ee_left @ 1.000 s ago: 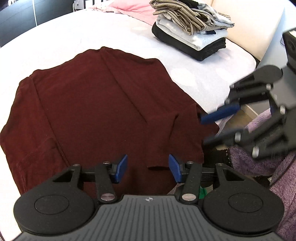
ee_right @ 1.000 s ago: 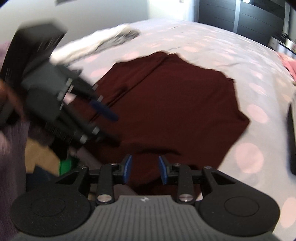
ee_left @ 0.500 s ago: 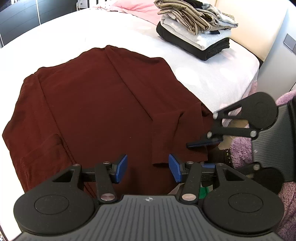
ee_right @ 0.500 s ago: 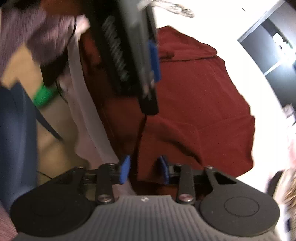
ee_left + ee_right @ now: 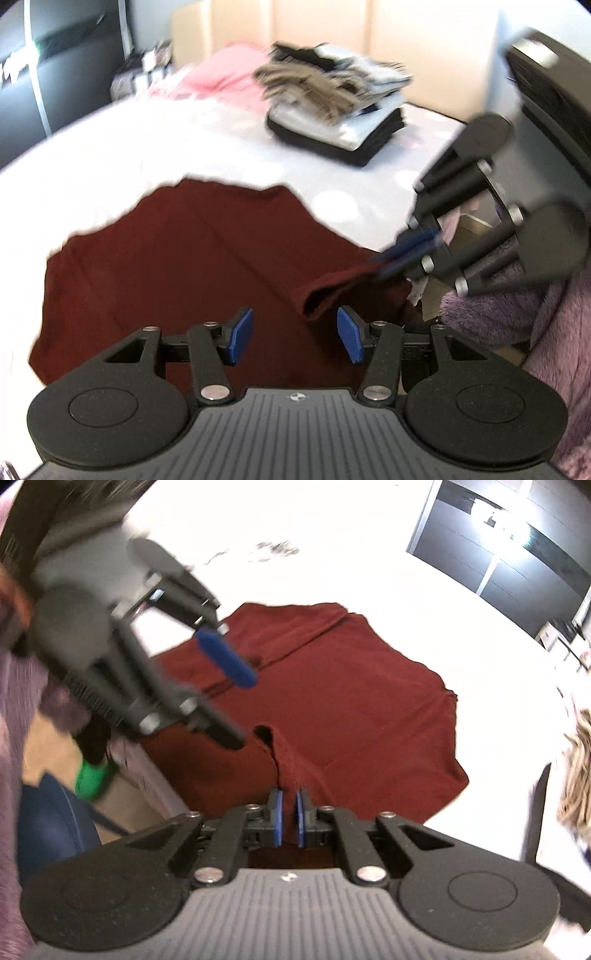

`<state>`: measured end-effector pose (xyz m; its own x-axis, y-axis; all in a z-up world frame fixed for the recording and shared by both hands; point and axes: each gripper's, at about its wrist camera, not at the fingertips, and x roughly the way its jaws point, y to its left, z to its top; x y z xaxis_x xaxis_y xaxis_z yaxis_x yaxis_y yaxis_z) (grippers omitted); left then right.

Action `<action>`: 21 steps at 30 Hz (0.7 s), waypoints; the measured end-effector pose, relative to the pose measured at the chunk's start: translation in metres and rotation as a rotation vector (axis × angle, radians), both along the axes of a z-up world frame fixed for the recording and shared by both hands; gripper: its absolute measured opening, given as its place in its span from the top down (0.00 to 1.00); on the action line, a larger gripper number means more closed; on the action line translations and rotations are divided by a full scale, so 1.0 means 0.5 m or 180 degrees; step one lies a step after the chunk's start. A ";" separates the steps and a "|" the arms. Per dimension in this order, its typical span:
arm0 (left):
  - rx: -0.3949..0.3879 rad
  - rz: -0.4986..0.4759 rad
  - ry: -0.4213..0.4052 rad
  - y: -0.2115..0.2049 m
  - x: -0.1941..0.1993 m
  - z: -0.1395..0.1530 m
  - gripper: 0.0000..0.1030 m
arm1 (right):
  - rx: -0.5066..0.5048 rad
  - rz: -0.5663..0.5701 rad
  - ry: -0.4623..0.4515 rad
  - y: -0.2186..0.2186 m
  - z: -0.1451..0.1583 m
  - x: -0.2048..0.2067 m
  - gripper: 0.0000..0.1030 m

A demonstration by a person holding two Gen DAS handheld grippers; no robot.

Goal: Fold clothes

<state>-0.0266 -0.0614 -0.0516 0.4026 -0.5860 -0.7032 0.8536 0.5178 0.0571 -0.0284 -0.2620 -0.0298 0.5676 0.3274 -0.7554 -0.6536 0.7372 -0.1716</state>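
The sweater (image 5: 177,258) lies spread on the bed (image 5: 229,147), near its front edge. Behind it and to the right, a stack of clothes (image 5: 336,114) sits on the bed, with a pillow (image 5: 221,81) just left of the stack. The sleeve (image 5: 332,288) rises off the sweater's right side into the right claw (image 5: 288,821). The left claw (image 5: 295,334) hangs over the sweater's near edge, left of the right claw
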 end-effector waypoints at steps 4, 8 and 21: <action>0.0055 -0.0247 -0.0381 -0.024 -0.035 0.006 0.50 | 0.0085 0.0006 0.0022 -0.008 0.031 -0.006 0.91; 0.0185 -0.0600 -0.0916 -0.049 -0.081 0.013 0.51 | 0.0127 0.0065 0.0038 -0.008 0.059 -0.016 0.91; -0.0239 -0.0996 -0.0355 -0.058 -0.093 0.097 0.95 | 0.0241 0.0153 0.0284 -0.047 0.172 -0.049 0.91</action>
<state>-0.0730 -0.0902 -0.0031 0.2671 -0.7417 -0.6152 0.9624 0.2381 0.1308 -0.0526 -0.2858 0.0563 0.4814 0.4108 -0.7743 -0.6987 0.7132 -0.0560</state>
